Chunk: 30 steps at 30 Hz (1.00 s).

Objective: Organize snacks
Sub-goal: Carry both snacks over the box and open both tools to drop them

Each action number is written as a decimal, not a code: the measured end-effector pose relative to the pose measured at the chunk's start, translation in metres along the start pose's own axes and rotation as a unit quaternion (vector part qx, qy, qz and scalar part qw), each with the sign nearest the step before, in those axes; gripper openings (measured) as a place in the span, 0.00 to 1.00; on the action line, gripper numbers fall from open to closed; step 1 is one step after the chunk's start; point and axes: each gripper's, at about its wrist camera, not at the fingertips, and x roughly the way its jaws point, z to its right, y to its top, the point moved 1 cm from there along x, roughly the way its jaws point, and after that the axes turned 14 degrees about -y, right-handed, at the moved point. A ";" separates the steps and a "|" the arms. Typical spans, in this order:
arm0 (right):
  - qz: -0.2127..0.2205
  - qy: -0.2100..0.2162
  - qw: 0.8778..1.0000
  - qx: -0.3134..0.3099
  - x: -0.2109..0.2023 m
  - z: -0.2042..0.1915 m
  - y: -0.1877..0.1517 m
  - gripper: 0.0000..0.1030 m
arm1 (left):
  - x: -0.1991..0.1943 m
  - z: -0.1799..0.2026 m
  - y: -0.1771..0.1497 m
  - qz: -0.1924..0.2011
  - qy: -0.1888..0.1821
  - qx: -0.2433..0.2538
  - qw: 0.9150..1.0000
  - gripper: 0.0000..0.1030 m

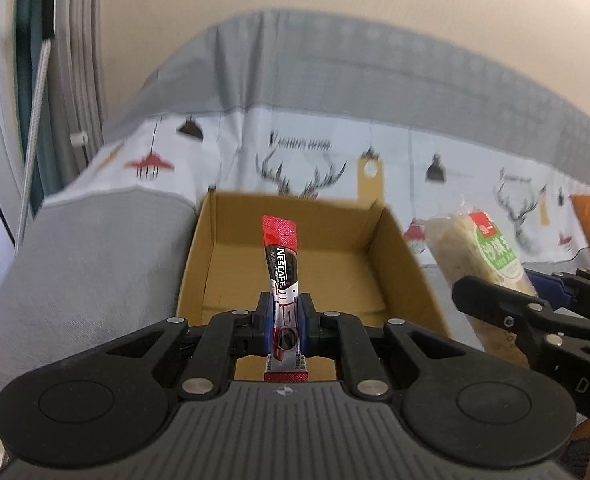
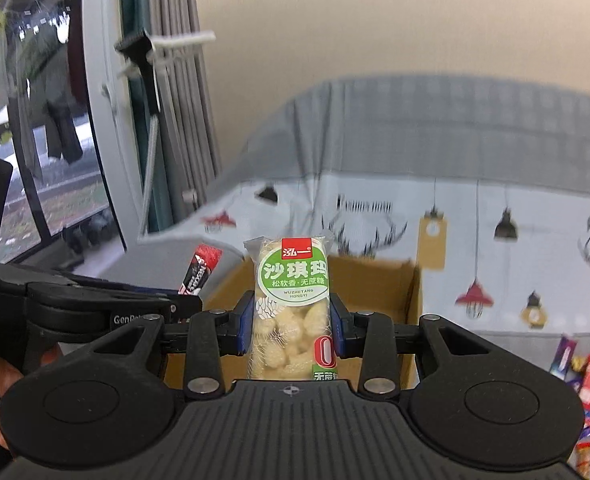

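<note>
Above cardboard box (image 1: 395, 264), grippers clamp coffee stick (image 1: 281, 264), sachima pack (image 2: 293, 304).

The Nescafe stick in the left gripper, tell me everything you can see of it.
The Nescafe stick is a slim, glossy foil sachet, red at both crimped ends, black in the upper body with white lettering, silvery lower down. It looks sealed and a little bent near the top. It stands roughly upright, clamped at its lower half between the blue-padded fingers of the left gripper, over the open cardboard box. Nothing else touches it. The right wrist view shows it tilted beside the box.
</note>
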 end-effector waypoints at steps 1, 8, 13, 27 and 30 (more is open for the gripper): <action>-0.007 0.000 1.000 -0.001 0.010 -0.003 -0.002 0.37 | 0.007 -0.004 -0.003 -0.007 0.002 -0.004 1.000 0.13; -0.065 -0.005 0.998 -0.001 0.064 0.004 -0.036 0.37 | 0.059 -0.032 -0.022 -0.050 0.013 -0.031 0.998 0.13; -0.101 -0.013 0.995 0.002 0.098 0.011 -0.051 0.37 | 0.086 -0.044 -0.032 -0.071 0.013 -0.044 0.996 0.13; -0.126 -0.028 0.991 -0.025 0.125 -0.001 -0.060 0.82 | 0.091 -0.063 -0.037 -0.116 -0.019 -0.106 0.987 0.68; -0.098 -0.015 0.995 -0.009 0.100 0.014 -0.052 0.89 | 0.066 -0.041 -0.028 -0.077 -0.021 -0.074 0.994 0.91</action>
